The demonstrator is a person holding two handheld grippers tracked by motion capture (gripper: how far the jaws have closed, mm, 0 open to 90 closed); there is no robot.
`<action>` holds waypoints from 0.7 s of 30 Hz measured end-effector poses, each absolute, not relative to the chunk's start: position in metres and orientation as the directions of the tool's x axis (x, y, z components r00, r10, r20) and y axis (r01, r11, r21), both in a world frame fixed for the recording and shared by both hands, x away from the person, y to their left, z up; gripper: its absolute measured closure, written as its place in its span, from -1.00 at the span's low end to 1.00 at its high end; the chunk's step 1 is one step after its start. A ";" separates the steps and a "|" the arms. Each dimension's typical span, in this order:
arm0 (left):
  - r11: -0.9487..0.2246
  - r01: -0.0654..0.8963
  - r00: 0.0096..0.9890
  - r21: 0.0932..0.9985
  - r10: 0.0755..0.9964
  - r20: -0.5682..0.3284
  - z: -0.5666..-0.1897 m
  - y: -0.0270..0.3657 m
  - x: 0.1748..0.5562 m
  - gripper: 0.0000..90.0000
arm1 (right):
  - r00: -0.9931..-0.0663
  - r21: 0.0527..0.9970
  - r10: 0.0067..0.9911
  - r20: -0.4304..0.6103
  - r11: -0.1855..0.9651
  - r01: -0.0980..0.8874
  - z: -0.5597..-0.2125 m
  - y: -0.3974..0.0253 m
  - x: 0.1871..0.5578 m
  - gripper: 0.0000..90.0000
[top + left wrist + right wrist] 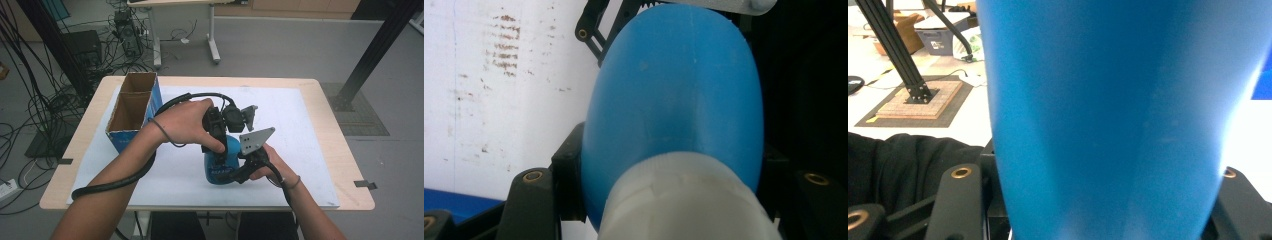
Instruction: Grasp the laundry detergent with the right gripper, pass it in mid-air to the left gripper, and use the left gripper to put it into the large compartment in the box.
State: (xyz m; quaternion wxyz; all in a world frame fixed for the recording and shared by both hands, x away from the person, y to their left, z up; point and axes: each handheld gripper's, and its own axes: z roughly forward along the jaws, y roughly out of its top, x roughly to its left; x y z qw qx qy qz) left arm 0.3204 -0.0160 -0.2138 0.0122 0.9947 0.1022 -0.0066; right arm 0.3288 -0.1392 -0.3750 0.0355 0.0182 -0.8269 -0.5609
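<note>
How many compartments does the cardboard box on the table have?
2. The cardboard box stands at the table's far left; one compartment lies at the far end, the other compartment nearer the person. Both are open on top.

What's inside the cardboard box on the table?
The cardboard box is open on top and has two compartments. Only bare brown inner walls show in the high view. The bottoms are hidden by the box's own walls, so something small lying there cannot be ruled out.
</note>
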 end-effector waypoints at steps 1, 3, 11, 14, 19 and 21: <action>-0.979 0.202 0.979 0.024 0.202 -0.013 -0.214 -0.016 0.320 -0.18 | -0.997 0.929 -0.069 0.038 0.371 0.010 -0.375 -0.139 0.329 -0.09; -0.979 0.200 0.980 0.023 0.200 -0.010 -0.213 -0.016 0.320 -0.18 | -0.997 0.929 -0.066 0.036 0.371 0.009 -0.375 -0.140 0.329 -0.09; -0.979 0.205 0.979 0.020 0.205 -0.014 -0.214 -0.015 0.320 -0.17 | -0.997 0.928 -0.067 0.035 0.372 0.007 -0.375 -0.139 0.329 -0.09; -0.979 0.204 0.979 0.018 0.204 -0.015 -0.214 -0.015 0.321 -0.17 | -0.997 0.928 -0.070 0.037 0.372 0.009 -0.375 -0.138 0.329 -0.09; -0.978 0.207 0.978 0.015 0.207 -0.018 -0.215 -0.015 0.321 -0.17 | -0.997 0.929 -0.071 0.037 0.371 0.008 -0.376 -0.137 0.330 -0.09; -0.979 0.206 0.979 0.016 0.205 -0.017 -0.215 -0.015 0.321 -0.17 | -0.997 0.928 -0.069 0.039 0.373 0.010 -0.376 -0.137 0.330 -0.09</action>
